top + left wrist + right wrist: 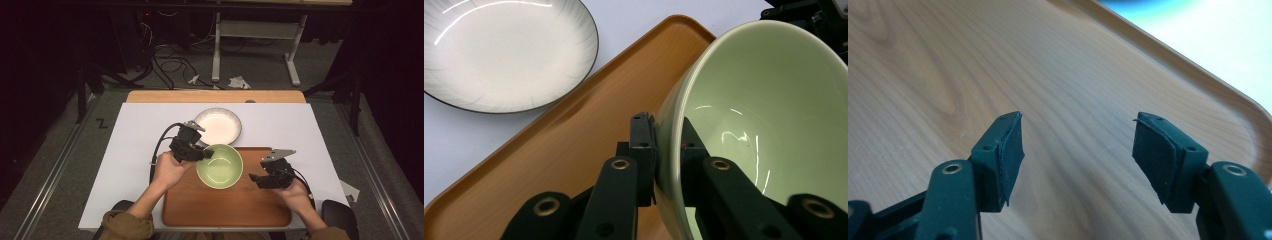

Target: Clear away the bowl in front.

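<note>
Pinching the near-left rim of the green bowl [764, 125], the left gripper [200, 153] is clamped with 1 pad inside and 1 outside, the empty bowl sitting tilted on the wooden tray [225, 205]. Glazed, rigid and probably slippery and breakable, it seems best held by that rim. The right gripper [1078, 150] hovers released over the tray right of the bowl, and the empty white plate [218, 126] lies just beyond the tray.

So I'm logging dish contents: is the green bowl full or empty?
Empty: the green bowl, clamped at its rim by the left gripper, shows only bare glazed inside.
</note>
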The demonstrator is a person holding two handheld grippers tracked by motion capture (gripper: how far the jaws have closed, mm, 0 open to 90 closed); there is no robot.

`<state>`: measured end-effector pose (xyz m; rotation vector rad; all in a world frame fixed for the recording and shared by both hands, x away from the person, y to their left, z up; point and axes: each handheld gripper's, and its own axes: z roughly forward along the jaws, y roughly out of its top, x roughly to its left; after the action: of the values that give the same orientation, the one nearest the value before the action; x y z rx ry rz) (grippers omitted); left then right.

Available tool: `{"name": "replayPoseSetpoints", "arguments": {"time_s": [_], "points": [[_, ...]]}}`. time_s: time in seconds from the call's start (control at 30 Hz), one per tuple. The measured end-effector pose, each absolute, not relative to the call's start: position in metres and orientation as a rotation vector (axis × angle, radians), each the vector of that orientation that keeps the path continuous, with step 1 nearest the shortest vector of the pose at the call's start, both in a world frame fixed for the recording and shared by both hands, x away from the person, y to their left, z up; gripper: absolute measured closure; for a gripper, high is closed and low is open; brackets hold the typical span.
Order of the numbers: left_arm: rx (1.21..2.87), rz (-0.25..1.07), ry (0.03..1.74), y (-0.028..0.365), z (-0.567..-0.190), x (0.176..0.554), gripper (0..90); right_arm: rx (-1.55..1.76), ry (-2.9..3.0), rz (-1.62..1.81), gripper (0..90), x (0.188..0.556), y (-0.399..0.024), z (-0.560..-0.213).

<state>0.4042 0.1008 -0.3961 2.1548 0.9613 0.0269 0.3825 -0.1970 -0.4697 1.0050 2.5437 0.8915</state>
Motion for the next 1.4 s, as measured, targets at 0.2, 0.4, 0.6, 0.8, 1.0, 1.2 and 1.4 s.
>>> {"name": "replayPoseSetpoints", "arguments": {"time_s": [0.2, 0.4, 0.6, 0.8, 1.0, 1.2, 1.4], "points": [[2.177, 0.009, 0.965, 0.100, -0.403, 0.404, 82.4, 1.012, 2.541, 0.890, 37.1, 0.383, -0.198, -0.470], [2.186, -0.009, 0.972, 0.097, -0.411, 0.406, 82.4, 1.005, 2.546, 0.890, 37.0, 0.383, -0.197, -0.470], [2.191, -0.037, 0.995, 0.093, -0.421, 0.411, 82.4, 1.009, 2.541, 0.884, 37.0, 0.383, -0.198, -0.470], [2.194, -0.062, 1.028, 0.091, -0.435, 0.417, 82.3, 1.010, 2.544, 0.889, 37.0, 0.382, -0.198, -0.470], [2.194, -0.082, 1.044, 0.088, -0.443, 0.422, 82.3, 1.008, 2.541, 0.888, 37.0, 0.383, -0.198, -0.470], [2.199, -0.104, 1.052, 0.083, -0.450, 0.424, 82.3, 1.010, 2.543, 0.883, 37.0, 0.382, -0.198, -0.471], [2.214, -0.115, 1.055, 0.077, -0.455, 0.425, 82.2, 1.007, 2.542, 0.881, 37.0, 0.382, -0.197, -0.471]]}}
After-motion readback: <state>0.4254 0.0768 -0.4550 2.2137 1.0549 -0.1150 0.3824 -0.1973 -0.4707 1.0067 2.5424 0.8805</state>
